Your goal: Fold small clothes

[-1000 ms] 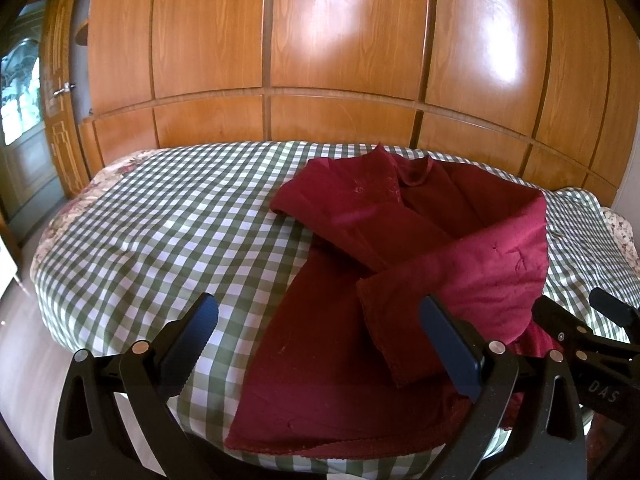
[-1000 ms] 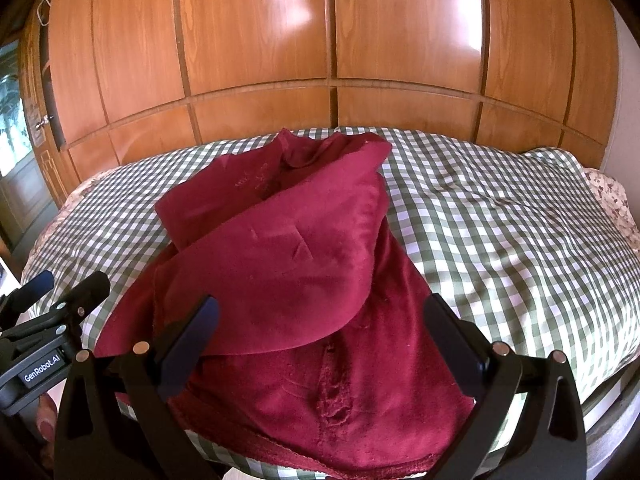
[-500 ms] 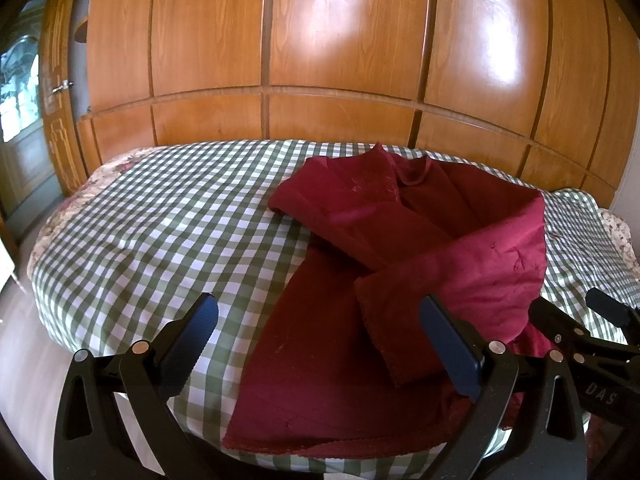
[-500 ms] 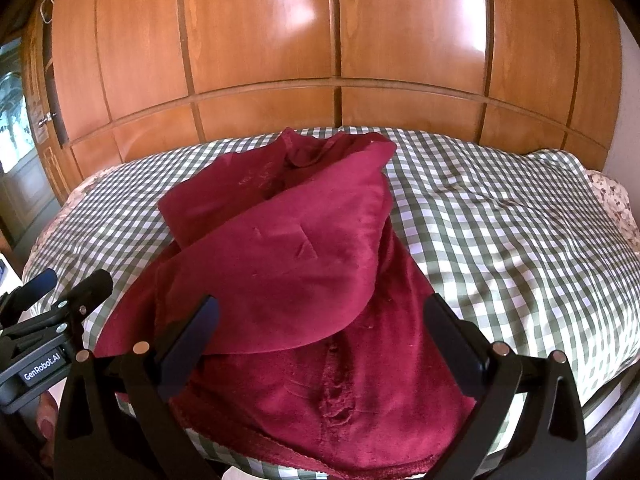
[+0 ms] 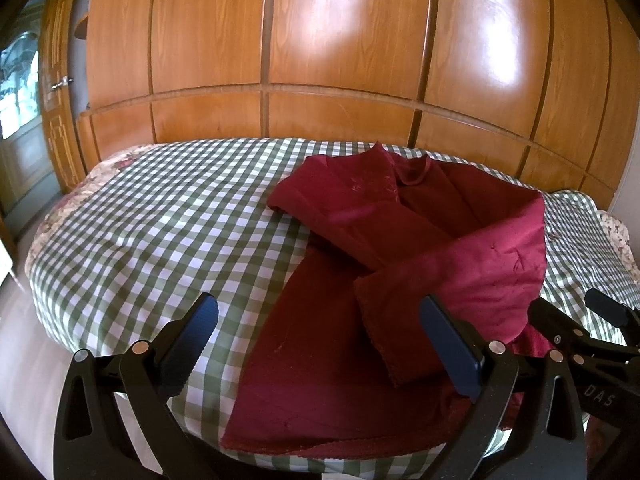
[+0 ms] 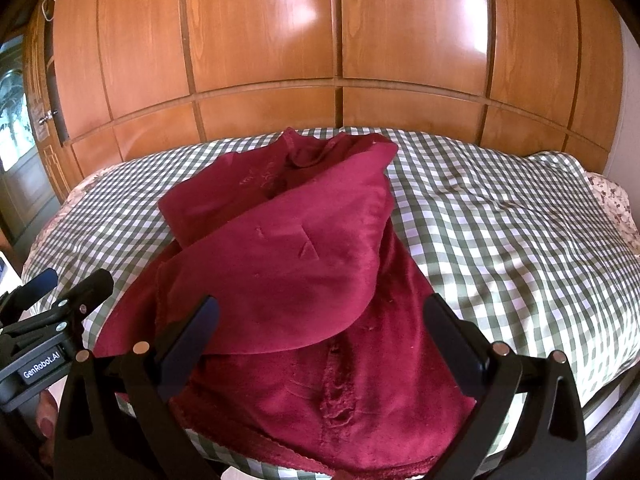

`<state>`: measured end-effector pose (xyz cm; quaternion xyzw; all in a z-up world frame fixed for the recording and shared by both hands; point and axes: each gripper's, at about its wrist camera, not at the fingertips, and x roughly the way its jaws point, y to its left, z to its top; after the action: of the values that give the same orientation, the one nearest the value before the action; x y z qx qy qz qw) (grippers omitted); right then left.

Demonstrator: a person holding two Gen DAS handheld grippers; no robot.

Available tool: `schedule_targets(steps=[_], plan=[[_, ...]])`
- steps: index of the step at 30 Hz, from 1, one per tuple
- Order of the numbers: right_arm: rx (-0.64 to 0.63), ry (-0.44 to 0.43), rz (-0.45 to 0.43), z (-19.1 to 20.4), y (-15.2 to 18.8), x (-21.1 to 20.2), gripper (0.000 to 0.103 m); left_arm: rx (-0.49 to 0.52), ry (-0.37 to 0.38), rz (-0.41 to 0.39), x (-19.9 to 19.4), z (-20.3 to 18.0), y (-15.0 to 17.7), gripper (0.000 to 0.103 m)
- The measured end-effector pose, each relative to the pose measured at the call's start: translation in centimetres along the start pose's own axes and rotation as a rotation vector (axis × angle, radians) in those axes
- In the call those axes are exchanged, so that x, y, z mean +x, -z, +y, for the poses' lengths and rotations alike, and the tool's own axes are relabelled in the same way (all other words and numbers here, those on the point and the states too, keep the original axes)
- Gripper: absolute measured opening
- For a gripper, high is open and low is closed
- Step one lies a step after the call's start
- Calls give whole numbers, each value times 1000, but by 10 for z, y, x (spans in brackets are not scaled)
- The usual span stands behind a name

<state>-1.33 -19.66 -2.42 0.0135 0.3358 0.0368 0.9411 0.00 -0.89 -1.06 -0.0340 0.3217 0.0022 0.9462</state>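
Note:
A dark red garment (image 5: 372, 280) lies on a green-and-white checked bed (image 5: 160, 220), collar at the far end, both sleeves folded in across the body. It also shows in the right wrist view (image 6: 304, 280). My left gripper (image 5: 320, 344) is open and empty above the garment's near hem, at its left side. My right gripper (image 6: 320, 340) is open and empty above the near hem on the right side. Each gripper shows in the other's view, the right one (image 5: 592, 340) at right and the left one (image 6: 52, 312) at left.
A glossy wooden panelled wall (image 5: 340, 60) stands right behind the bed. A door with glass (image 5: 20, 92) is at far left. A floral sheet edge (image 6: 612, 204) shows at the bed's right side. The bed's near edge drops to the floor below the grippers.
Both grippers have drifted slightly; the garment has not moved. Both stay open.

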Motion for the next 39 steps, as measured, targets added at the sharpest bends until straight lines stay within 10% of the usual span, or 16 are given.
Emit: schedule_targets(steps=[39], plan=[[-54, -81, 13, 30, -26, 36, 101, -172, -65, 193, 60, 57, 32, 99]])
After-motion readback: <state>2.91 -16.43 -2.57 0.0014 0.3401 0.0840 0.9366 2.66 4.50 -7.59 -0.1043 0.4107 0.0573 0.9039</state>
